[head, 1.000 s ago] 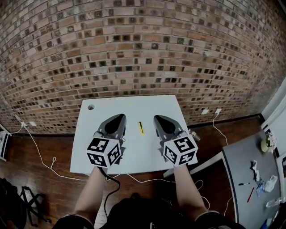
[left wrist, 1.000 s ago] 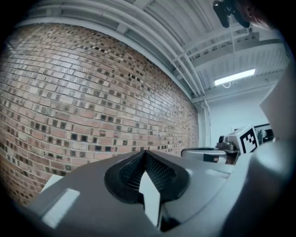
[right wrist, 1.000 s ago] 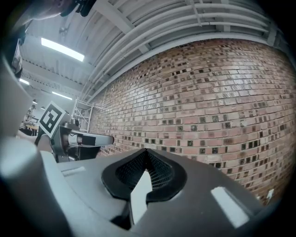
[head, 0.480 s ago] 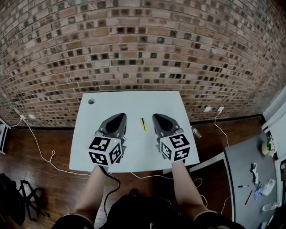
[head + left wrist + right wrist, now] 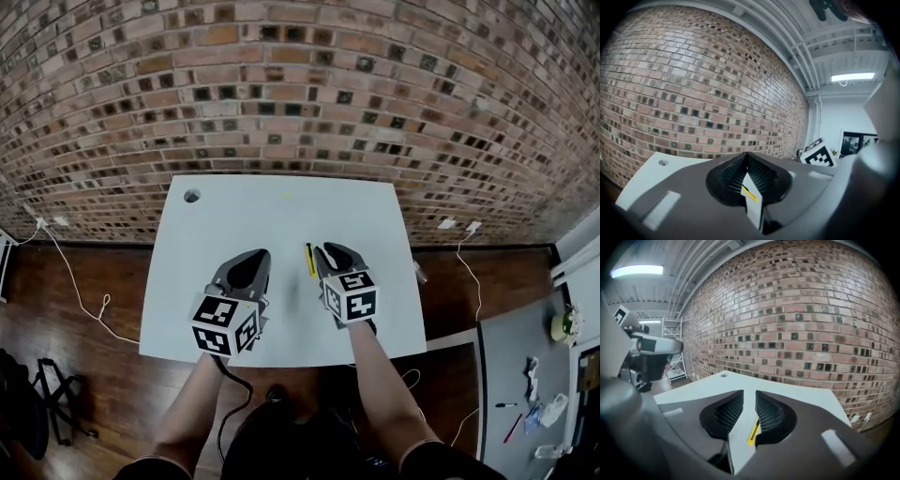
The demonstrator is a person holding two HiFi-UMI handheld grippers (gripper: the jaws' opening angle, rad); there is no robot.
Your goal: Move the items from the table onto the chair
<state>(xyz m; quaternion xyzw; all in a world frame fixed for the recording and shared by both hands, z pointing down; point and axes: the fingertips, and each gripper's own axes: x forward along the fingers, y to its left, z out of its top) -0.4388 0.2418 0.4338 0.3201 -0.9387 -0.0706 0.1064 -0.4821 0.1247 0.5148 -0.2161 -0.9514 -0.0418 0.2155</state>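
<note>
Jaws narrowly parted and empty, the right gripper (image 5: 332, 250) (image 5: 749, 393) hovers over the table (image 5: 281, 202); a slim yellow pen-like item (image 5: 309, 260) (image 5: 753, 431) just left of its tips looks light and rigid, best pinched mid-length.

We are in a work space of the lab or workshop kind, not a home. In the head view, a bare brick wall (image 5: 300, 84) stands at 12 o'clock above a dark wooden floor (image 5: 47, 291). Wall sockets (image 5: 446, 224) sit low at 3 o'clock, and a loose cable (image 5: 103, 305) lies on the boards at 8 o'clock. The white table (image 5: 281, 216) has a cable hole (image 5: 191, 196). At 4 o'clock a grey table (image 5: 516, 347) carries pens (image 5: 512, 428) and small clutter. The gripper views show an open ceiling with bare beams (image 5: 797, 42), a tube light (image 5: 637, 271) and a metal shelf rack (image 5: 675, 355).
</note>
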